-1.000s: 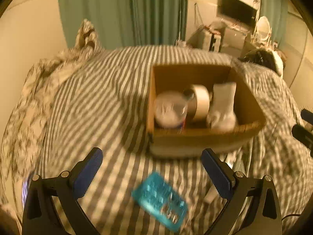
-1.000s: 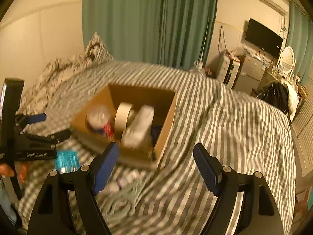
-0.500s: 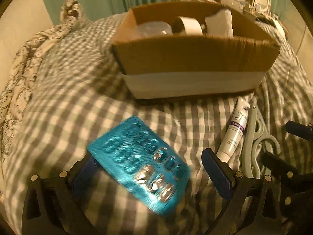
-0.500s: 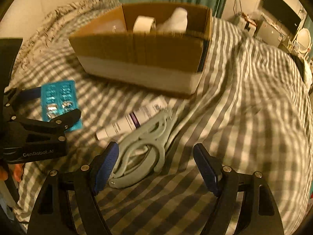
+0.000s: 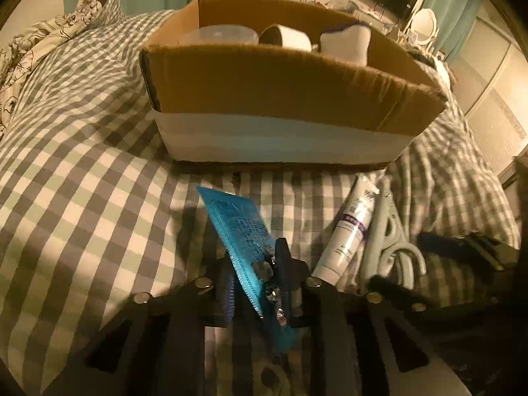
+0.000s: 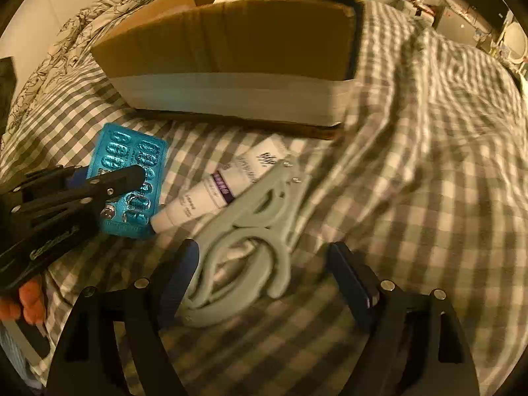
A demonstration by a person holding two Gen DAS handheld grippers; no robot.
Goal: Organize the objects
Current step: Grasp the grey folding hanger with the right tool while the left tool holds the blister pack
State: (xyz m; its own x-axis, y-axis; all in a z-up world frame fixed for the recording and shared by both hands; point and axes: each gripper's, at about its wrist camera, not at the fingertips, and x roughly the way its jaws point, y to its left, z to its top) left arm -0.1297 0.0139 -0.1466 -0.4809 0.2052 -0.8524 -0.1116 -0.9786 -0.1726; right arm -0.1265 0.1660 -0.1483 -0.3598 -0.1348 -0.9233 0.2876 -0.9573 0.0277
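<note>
On checked bedding before the brown cardboard box [image 5: 290, 76]: left tool [image 5: 255, 283] now clamped on teal foil pill blister [image 5: 241, 227], lifted edgewise, ready for boxing; right tool [image 6: 260, 264] spread, empty, over grey plastic hanger [image 6: 250, 231].

Blister pack [image 5: 239, 227]: teal foil, several pockets popped, tilted on edge and pinched in my left gripper [image 5: 255, 272], just in front of the box [image 5: 280, 99].
Tube [image 6: 219, 186]: white, purple band, flat on the bedspread beside the pack.
Hanger [image 6: 250, 234]: pale green, folded, touching the tube, between my right gripper's [image 6: 264, 264] spread fingers.
Box: cardboard, open-topped, part-filled.
</note>
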